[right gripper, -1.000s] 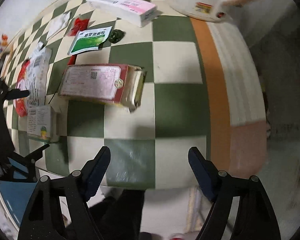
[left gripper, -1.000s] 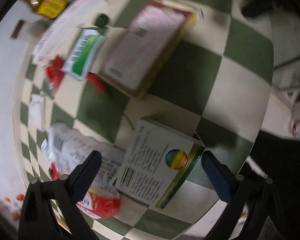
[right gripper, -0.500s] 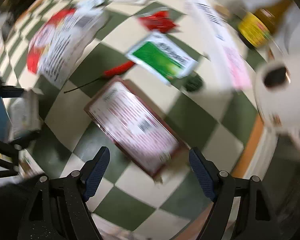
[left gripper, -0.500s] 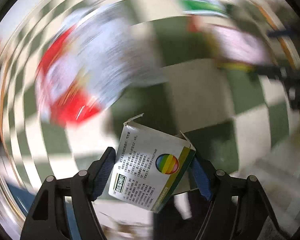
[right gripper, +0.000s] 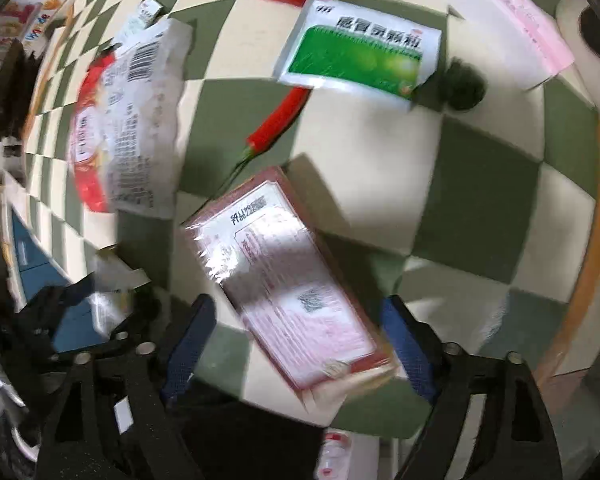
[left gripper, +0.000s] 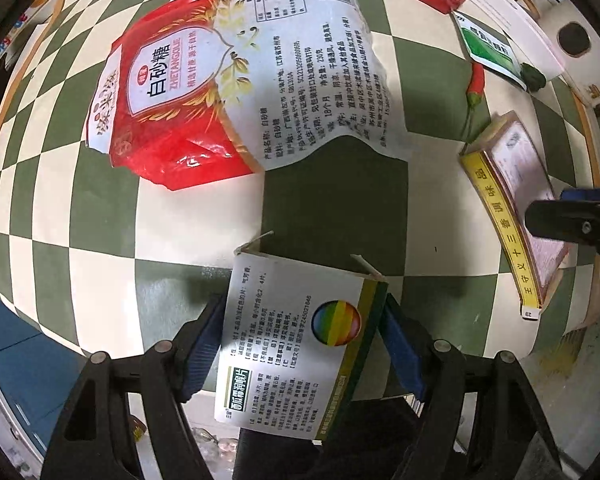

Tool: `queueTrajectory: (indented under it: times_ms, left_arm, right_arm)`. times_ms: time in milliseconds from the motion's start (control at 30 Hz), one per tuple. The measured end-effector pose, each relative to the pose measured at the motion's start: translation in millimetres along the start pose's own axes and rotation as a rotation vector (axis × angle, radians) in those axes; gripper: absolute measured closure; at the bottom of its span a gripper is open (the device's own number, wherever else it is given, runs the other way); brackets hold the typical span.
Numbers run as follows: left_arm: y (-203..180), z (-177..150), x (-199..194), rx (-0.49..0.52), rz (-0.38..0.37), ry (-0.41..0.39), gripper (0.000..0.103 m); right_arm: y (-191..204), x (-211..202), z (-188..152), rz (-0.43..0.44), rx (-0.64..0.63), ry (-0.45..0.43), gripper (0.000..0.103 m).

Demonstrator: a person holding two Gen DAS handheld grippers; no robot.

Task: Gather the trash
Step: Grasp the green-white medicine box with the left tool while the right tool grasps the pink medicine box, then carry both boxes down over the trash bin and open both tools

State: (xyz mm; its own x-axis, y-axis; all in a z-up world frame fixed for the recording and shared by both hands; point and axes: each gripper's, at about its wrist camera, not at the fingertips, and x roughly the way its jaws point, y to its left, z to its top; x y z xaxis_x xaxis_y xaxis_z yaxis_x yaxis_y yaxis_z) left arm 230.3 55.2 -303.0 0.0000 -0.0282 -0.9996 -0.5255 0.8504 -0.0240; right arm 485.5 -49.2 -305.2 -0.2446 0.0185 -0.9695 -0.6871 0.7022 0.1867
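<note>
Bare checkered table (left gripper: 332, 184) lies open ahead of the left gripper (left gripper: 304, 344), between the sugar bag (left gripper: 228, 80) and the flat packet (left gripper: 516, 200). That packet sits between the right gripper's (right gripper: 296, 344) fingers; a chili (right gripper: 278, 122) and green sachet (right gripper: 360, 50) lie beyond.

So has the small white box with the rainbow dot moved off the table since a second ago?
Yes. The small white box is now clamped in the left tool, lifted past the near edge of the checkered table.

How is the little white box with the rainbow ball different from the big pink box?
The small white box is clamped between the left gripper fingers; the pink box lies on the checkered table, between the open right gripper fingers. The white box's top flaps are open; the pink box is wrapped in shiny film. The pink box looks longer. Both are printed packaging.
</note>
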Motion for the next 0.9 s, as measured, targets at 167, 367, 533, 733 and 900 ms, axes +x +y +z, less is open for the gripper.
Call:
queueTrajectory:
  times_ms: [167, 367, 533, 733, 900]
  left_arm:
    - [5.8, -1.7, -0.5, 0.008, 0.022, -0.020, 0.035]
    - [11.7, -6.2, -4.4, 0.008, 0.057, -0.062, 0.036]
    - [25.9, -15.9, -27.9, 0.039, 0.085, -0.119, 0.036]
    - [48.8, -42.0, -68.5, 0.093, 0.068, -0.244, 0.036]
    - [84.3, -86.4, -89.1, 0.131, 0.007, -0.322, 0.036]
  right_arm:
    - [17.3, 7.8, -8.9, -0.075, -0.085, -0.033, 0.009]
    - [31.4, 8.2, -20.7, -0.210, -0.093, -0.107, 0.032]
    - [40.7, 10.2, -80.2, -0.144, 0.018, -0.175, 0.036]
    - [65.7, -30.2, -142.2, -0.092, 0.161, -0.309, 0.036]
    - [110.5, -39.8, -223.4, -0.034, 0.278, -0.439, 0.036]
